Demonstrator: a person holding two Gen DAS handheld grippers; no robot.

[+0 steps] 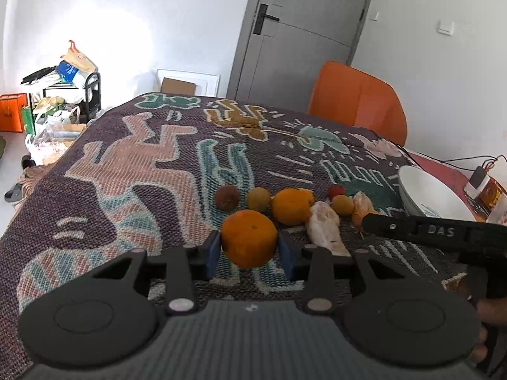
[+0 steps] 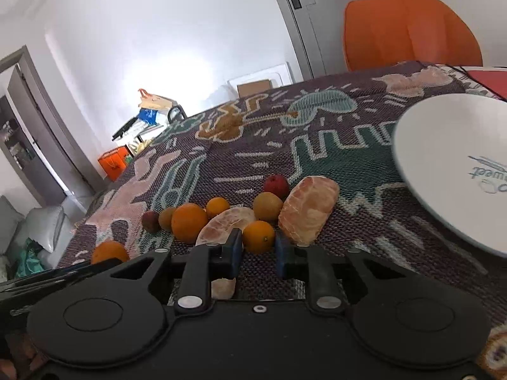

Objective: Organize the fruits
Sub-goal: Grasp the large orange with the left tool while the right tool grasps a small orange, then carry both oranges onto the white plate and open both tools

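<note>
Left gripper point(image 1: 249, 251): jaws apart, flanking an orange point(image 1: 249, 237) on the cloth point(image 1: 126, 171); contact unclear.
Right gripper point(image 2: 259, 252): jaws apart around a small orange point(image 2: 259, 236); grip unclear.
Fruit: clustered mid-cloth, two peeled citrus pieces point(image 2: 309, 209) among them.
Bowl point(image 2: 443, 158): white, right of the fruit, apart from it.
Chair point(image 1: 358, 101): orange, behind the table.

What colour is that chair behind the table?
Bright orange. The chair shows best in the right wrist view, just past the table's far edge.
</note>
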